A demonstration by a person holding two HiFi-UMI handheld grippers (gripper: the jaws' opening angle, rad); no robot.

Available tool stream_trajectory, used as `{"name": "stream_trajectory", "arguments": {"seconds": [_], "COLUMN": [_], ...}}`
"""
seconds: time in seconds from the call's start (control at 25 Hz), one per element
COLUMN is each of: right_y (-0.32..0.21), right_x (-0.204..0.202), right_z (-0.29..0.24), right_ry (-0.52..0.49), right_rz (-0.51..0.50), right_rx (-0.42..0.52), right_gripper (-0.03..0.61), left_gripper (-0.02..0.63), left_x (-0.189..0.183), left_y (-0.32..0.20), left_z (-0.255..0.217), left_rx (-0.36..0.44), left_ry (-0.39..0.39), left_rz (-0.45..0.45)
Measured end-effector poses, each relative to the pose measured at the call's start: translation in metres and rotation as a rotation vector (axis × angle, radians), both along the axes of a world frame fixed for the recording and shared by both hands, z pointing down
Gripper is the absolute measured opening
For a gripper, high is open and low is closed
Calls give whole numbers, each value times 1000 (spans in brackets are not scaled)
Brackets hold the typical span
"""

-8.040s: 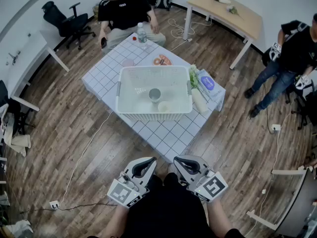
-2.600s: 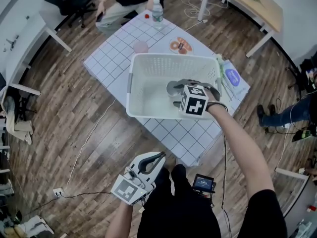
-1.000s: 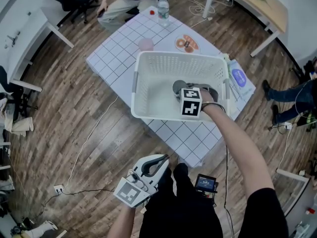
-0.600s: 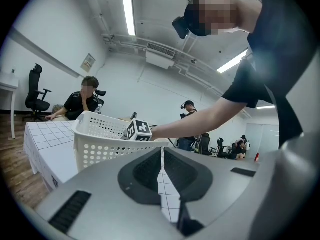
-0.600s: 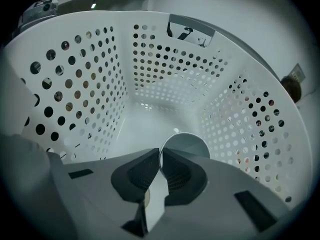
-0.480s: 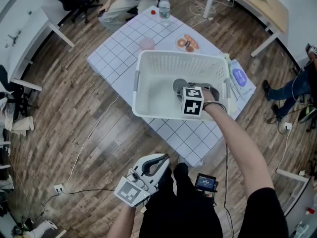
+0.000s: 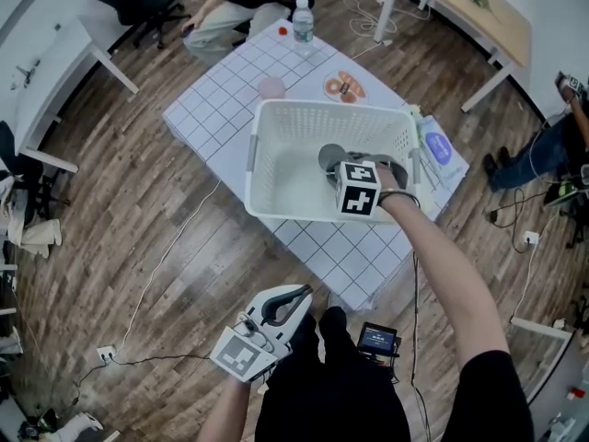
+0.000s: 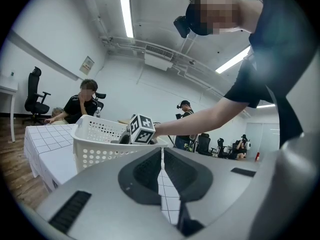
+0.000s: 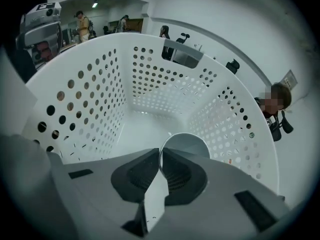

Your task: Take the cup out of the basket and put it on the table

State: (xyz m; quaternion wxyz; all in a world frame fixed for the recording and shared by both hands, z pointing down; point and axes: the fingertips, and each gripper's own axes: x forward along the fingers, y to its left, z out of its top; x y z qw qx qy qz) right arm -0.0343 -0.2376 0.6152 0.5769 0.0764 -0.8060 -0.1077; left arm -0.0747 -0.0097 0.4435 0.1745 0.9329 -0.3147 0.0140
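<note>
Seeing left gripper (image 7: 296,295) low at left, smooth grey jaws pressed together, nothing between them. Mid-frame: seeing white perforated plastic basket (image 7: 276,109) on grid-patterned table (image 7: 221,109), right gripper (image 7: 361,161) reaching down into it. Only in right gripper view: round, smooth, pale cup (image 9: 187,143) inside basket, its thin wall pinched between ribbed dark jaws that have just been closing; hidden under that gripper in head view.

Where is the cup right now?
The cup is inside the white basket, right of its middle in the head view, pinched by the right gripper, whose jaws have just been closing.
</note>
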Motion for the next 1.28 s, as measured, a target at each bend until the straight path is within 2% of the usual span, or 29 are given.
{"name": "stream_trajectory", "arguments": {"seconds": [0.56,1.28], "right_y": [23,115], "right_x": [0,16], "right_z": [-93,-170], "right_ry": [-81,-214], "right_rz": [-36,-64], "right_rx": [114,215], "right_gripper": [38,38], "left_gripper": [9,9], "left_x": [12,22], "left_y": [9,30], "left_z": [-19,-36], "left_rx": [54,110], "left_ry": [-8,-29], "left_rz": [22,33]}}
